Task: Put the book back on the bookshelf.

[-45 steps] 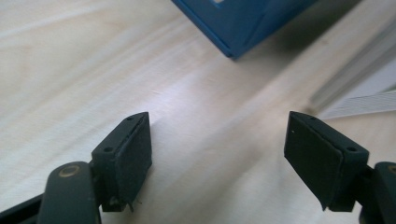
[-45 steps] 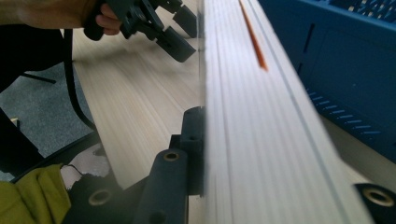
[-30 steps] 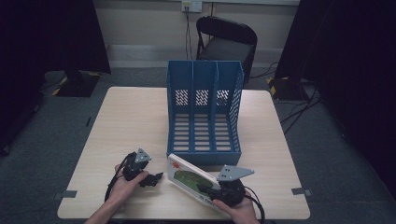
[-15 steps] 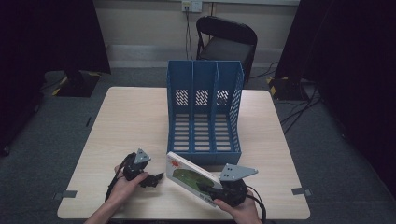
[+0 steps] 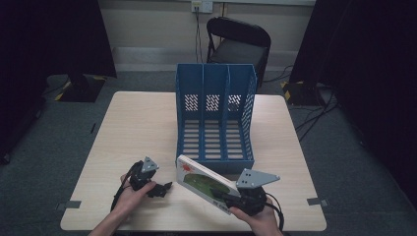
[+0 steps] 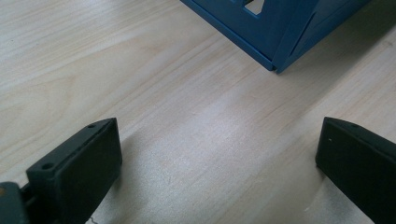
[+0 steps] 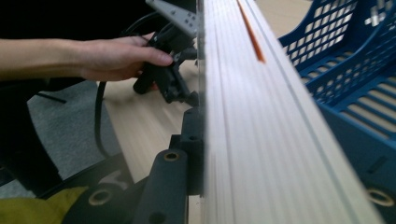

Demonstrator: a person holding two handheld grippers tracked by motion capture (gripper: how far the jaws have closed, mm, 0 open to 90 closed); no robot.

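Book (image 7: 271, 135) fills the centre, seen edge-on: pale page block running up and away, thin orange mark near the top, own left jaw pressed flat against its left face; right jaw hidden behind it. Blue slotted file rack (image 7: 355, 74) sits to the right, touching or just beside the book, can't tell which. Left of the book, a hand (image 7: 116, 56) holds the other gripper (image 7: 184, 93) low over the wooden table (image 7: 140, 126), black cable trailing down.
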